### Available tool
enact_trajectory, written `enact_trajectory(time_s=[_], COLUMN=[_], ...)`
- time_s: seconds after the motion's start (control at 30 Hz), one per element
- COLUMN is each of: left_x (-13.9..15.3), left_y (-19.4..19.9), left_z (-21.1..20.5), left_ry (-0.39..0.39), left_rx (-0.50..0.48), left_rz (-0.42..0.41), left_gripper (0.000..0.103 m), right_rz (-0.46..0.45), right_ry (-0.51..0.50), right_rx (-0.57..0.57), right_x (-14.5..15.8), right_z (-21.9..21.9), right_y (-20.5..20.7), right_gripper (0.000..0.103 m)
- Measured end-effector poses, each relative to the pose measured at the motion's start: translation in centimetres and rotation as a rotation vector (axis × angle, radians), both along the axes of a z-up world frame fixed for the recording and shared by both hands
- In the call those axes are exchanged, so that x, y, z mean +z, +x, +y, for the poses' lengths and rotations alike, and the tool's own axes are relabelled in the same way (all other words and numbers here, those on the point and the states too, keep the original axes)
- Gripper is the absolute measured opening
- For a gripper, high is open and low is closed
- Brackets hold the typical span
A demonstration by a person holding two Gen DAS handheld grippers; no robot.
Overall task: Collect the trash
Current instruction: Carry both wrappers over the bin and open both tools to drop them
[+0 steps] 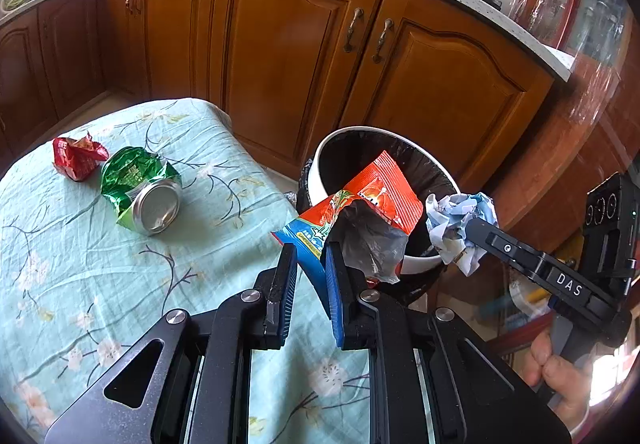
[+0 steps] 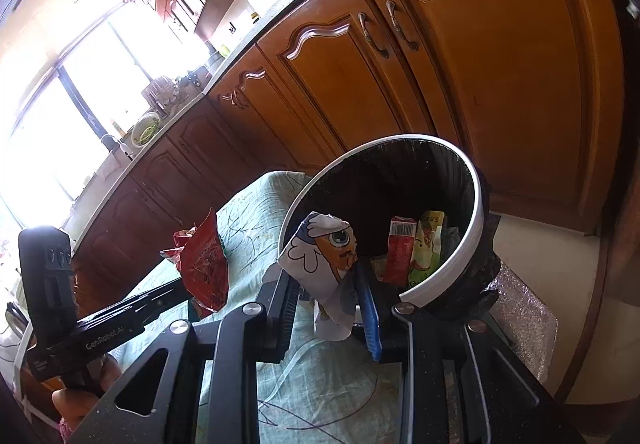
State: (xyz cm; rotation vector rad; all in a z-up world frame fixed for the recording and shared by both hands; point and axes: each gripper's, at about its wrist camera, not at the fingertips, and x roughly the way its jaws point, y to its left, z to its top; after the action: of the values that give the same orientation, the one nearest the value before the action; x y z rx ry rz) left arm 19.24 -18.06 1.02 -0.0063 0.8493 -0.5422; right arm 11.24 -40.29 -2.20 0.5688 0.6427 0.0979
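The table (image 1: 80, 244), draped in a pale green floral cloth, lies under and to the left of both tongs. Just ahead of them stands the round white-rimmed bin with a black liner (image 2: 478, 204), already holding a few wrappers at its bottom.

The left tongs (image 1: 310, 256) are clamped on a torn orange-and-blue foil snack bag (image 1: 372, 200), whose upper end reaches over the bin's near rim while its clamped end is short of it. The right tongs (image 2: 326, 284) are pinched on a crumpled white paper with a cartoon print (image 2: 320, 244), held at the near rim, most of it outside the mouth.

To do this step well, I would carry each pair of tongs forward until its load hangs wholly over the black opening, then part the jaws. The light bag may cling to a pad, so a small shake could help.

Left of the left tongs, a green wrapper beside a crushed silver can (image 1: 156, 210) and a crumpled red foil wrapper (image 1: 78, 158) await collection.
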Motion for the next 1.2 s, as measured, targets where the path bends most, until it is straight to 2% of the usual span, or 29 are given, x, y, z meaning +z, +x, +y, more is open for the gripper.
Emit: enact_trajectory(time_s=[0.67, 1.2], left_x=[-0.2, -1.7], left_y=[3.8, 5.3], left_z=[-6.7, -10.2], left_ry=[0.106, 0.175], left_rx=[-0.095, -0.133], left_rz=[-0.023, 0.003], left_gripper=[0.014, 0.014], right_rz=[0.035, 0.082], right_ry=[-0.057, -0.085], right_rx=[-0.042, -0.029], right_x=[-0.2, -0.8], right_z=[-3.1, -2.8], right_y=[2.7, 4.6], right_gripper=[0.029, 0.029])
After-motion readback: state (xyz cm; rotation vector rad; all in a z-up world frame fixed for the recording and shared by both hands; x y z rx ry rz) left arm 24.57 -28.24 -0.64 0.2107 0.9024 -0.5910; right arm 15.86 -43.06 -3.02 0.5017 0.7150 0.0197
